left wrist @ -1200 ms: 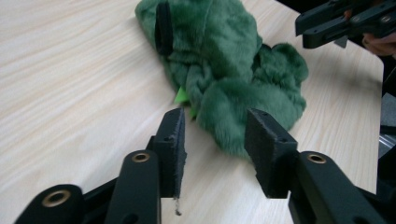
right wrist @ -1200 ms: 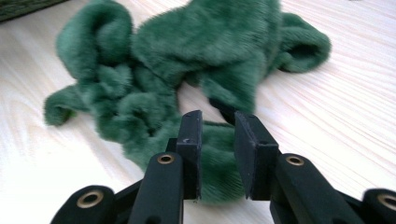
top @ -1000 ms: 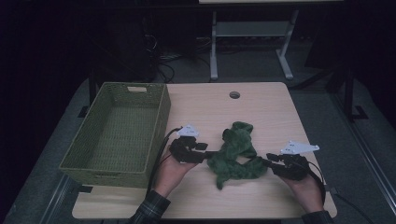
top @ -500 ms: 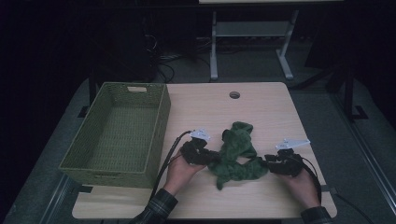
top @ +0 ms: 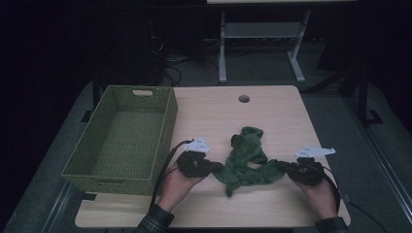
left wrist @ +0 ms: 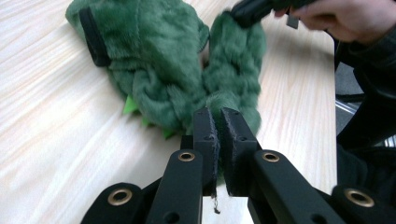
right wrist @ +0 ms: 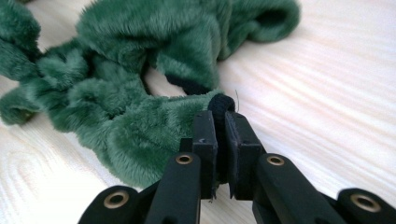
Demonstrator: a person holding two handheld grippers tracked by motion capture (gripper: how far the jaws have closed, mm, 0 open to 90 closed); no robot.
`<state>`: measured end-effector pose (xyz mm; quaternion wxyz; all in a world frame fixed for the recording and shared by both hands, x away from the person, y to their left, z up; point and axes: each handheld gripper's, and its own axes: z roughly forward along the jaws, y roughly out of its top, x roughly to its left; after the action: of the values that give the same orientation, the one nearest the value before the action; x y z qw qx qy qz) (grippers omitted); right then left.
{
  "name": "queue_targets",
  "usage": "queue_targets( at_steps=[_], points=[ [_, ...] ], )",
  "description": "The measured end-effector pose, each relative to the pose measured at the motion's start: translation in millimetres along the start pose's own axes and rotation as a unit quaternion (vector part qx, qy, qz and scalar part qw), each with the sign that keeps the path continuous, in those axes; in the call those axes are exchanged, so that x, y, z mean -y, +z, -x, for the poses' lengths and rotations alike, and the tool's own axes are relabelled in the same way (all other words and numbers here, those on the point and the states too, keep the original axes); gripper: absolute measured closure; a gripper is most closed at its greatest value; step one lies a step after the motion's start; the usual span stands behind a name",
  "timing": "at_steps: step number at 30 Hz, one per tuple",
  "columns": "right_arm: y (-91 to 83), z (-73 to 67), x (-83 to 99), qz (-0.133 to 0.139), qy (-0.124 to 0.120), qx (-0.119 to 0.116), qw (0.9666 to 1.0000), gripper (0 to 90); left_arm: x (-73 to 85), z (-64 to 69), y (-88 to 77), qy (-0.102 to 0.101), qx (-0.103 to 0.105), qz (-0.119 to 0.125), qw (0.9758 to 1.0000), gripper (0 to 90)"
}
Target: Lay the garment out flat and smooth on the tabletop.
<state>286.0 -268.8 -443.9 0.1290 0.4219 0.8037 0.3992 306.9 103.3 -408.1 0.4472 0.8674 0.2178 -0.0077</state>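
Pale wood fills the middle of the high view: the table (top: 214, 111) runs from centre frame down to the bottom edge, with a small round hole (top: 244, 98) near its far side. Next in size, the green woven basket (top: 124, 141) sits at the left of the frame, on the table's left edge, well apart from the action. Now to the centre, slightly low: the green plush garment (top: 245, 158) lies crumpled on the wood, stretched out left and right between the two tools. In the left gripper view it shows a black cuff (left wrist: 93, 37) at upper left and a bright green scrap (left wrist: 130, 105) poking out underneath.

And the left gripper (top: 214, 166), lower centre-left of the high view, has its jaws just closing and now pinched tight on a fuzzy end of the garment; its own view shows pile squeezed between the pads. Over at lower right, the right gripper (top: 281, 166) has also just been closing, and its jaws clamp a black-edged hem of the same garment, fabric bulging above the tips in the right gripper view.
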Motion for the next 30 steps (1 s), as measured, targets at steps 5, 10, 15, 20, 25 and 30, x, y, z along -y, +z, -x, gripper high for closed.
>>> queue_targets(
  at_steps=[5,10,15,20,25,30],
  points=[
    [-16.9,-4.1,5.8,0.022,0.000,0.009,0.9997,83.3,16.4,7.9,-8.0,0.002,-0.011,-0.004,0.9999,85.1],
    [-23.9,-11.4,17.1,0.015,0.001,0.009,0.9998,83.3,39.8,11.2,-5.2,-0.007,-0.016,-0.028,0.9994,85.2],
    [-21.4,-16.6,29.8,-0.009,0.005,-0.003,0.9999,83.2,59.1,11.1,0.7,-0.027,-0.024,-0.054,0.9979,85.1],
    [-15.4,-21.5,36.5,-0.030,-0.002,-0.007,0.9995,80.9,62.2,13.3,0.3,-0.030,-0.051,-0.068,0.9960,78.8],
    [-20.1,-17.6,35.6,-0.022,-0.002,0.007,0.9997,74.0,57.4,16.3,-9.9,-0.042,-0.062,-0.039,0.9964,66.1],
    [-23.3,-17.3,28.6,-0.006,-0.008,0.012,0.9999,73.0,41.9,15.3,-16.8,-0.035,-0.060,-0.011,0.9975,66.0]
  ],
)
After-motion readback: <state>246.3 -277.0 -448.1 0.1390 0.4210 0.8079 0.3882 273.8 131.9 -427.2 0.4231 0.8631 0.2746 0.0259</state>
